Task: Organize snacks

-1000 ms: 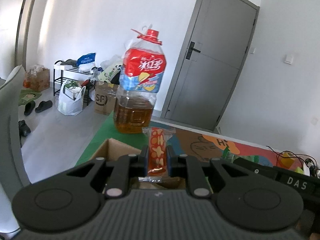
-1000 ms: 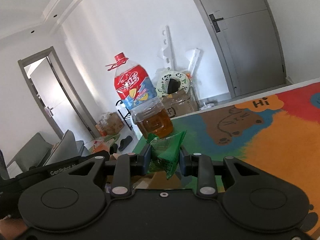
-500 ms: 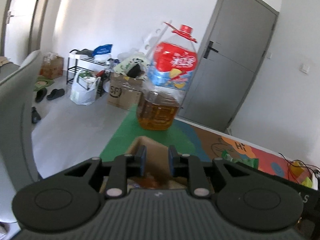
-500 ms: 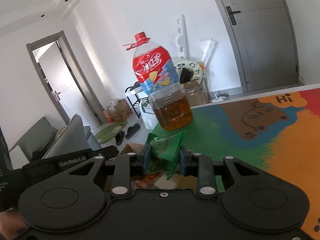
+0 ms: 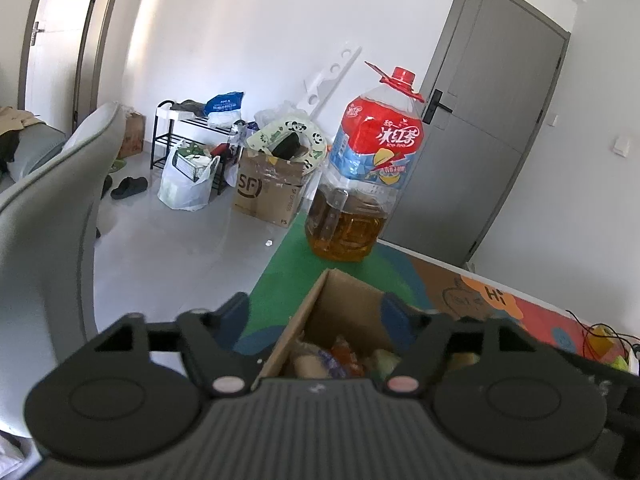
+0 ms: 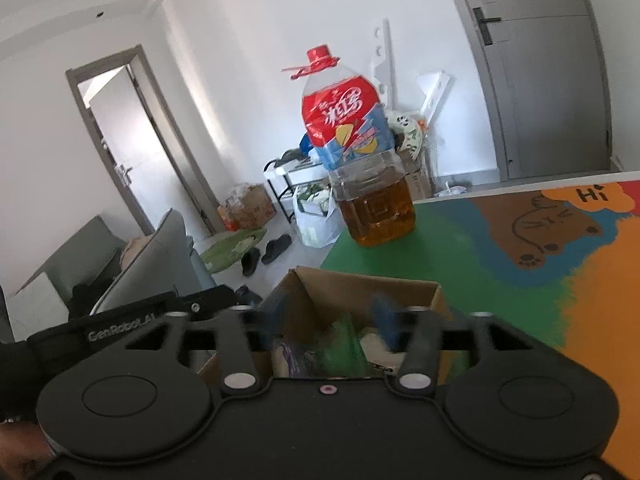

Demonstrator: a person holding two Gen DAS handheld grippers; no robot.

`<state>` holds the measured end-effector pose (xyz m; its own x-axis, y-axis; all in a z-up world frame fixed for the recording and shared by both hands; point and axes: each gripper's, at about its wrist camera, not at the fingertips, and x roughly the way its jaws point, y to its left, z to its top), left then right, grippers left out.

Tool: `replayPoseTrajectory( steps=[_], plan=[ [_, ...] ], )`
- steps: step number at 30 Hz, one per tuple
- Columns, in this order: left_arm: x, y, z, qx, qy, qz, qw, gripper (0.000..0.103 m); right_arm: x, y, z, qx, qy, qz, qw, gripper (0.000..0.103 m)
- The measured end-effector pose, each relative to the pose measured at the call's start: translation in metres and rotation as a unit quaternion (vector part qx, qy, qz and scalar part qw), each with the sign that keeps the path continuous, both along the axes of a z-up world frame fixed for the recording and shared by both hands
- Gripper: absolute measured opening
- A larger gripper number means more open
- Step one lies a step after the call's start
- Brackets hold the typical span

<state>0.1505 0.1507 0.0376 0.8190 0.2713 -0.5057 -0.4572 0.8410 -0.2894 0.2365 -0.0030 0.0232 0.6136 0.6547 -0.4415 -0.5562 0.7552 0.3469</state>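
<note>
Grippers left point(image 5: 316, 312) and right point(image 6: 328, 318) gape empty over box point(image 6: 360, 286) rim.

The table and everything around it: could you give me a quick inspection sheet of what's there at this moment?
Surface: colourful cartoon mat covers the table.
Job's things: open cardboard box with snack packets inside, a green packet among them.
Clutter: large iced-tea bottle, part full, standing beyond the box.
Grippers: left gripper and right gripper over the box, jaws apart, holding nothing.
Cables: dark wires at the mat's far right.
Surroundings: grey door, shoe rack, SF carton, chair.
</note>
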Motion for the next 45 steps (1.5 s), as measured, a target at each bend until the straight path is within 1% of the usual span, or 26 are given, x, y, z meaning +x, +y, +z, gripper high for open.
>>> replayPoseTrajectory(
  steps=[3,5,9,13,15,19,23,26,29,34,37,40,45],
  plan=[
    [-0.007,-0.002,0.0,0.001,0.0,0.0,1.0,0.088,-0.006,-0.01,0.002,-0.003,0.002,-0.019,1.0,0.058],
    [-0.011,-0.003,0.0,-0.001,0.005,-0.002,1.0,0.09,-0.011,-0.016,0.004,-0.005,0.004,-0.033,0.999,0.059],
    [-0.018,-0.006,-0.002,-0.003,0.023,-0.003,0.9997,0.094,-0.026,-0.028,0.006,-0.016,-0.002,-0.056,0.998,0.07],
    [-0.031,-0.012,-0.001,0.004,0.031,-0.007,0.9995,0.096,-0.038,-0.041,0.008,-0.014,-0.002,-0.066,0.998,0.073],
    [-0.036,-0.014,0.0,0.002,0.034,-0.014,0.9993,0.096,-0.043,-0.047,0.009,-0.015,-0.003,-0.078,0.997,0.078],
    [-0.042,-0.02,0.0,0.006,0.042,-0.033,0.9986,0.096,-0.053,-0.058,0.011,-0.018,-0.002,-0.091,0.996,0.082],
    [-0.051,-0.027,0.005,0.008,0.041,-0.048,0.9979,0.097,-0.066,-0.068,0.017,-0.023,-0.014,-0.103,0.994,0.091],
    [-0.057,-0.037,0.01,0.02,0.046,-0.061,0.9969,0.097,-0.076,-0.077,0.023,-0.027,-0.023,-0.116,0.993,0.098],
    [-0.065,-0.045,0.014,0.023,0.045,-0.072,0.9961,0.097,-0.087,-0.086,0.03,-0.034,-0.029,-0.126,0.991,0.103],
    [-0.079,-0.058,0.02,0.029,0.036,-0.088,0.995,0.097,-0.105,-0.102,0.038,-0.041,-0.028,-0.142,0.989,0.103],
    [-0.085,-0.062,0.023,0.032,0.03,-0.095,0.9945,0.097,-0.117,-0.109,0.043,-0.052,-0.038,-0.151,0.986,0.103],
    [-0.093,-0.065,0.024,0.04,0.024,-0.097,0.9942,0.102,-0.128,-0.118,0.045,-0.05,-0.041,-0.156,0.986,0.103],
    [-0.104,-0.069,0.025,0.048,0.024,-0.115,0.9919,0.103,-0.147,-0.133,0.049,-0.049,-0.046,-0.159,0.985,0.103]
  ],
)
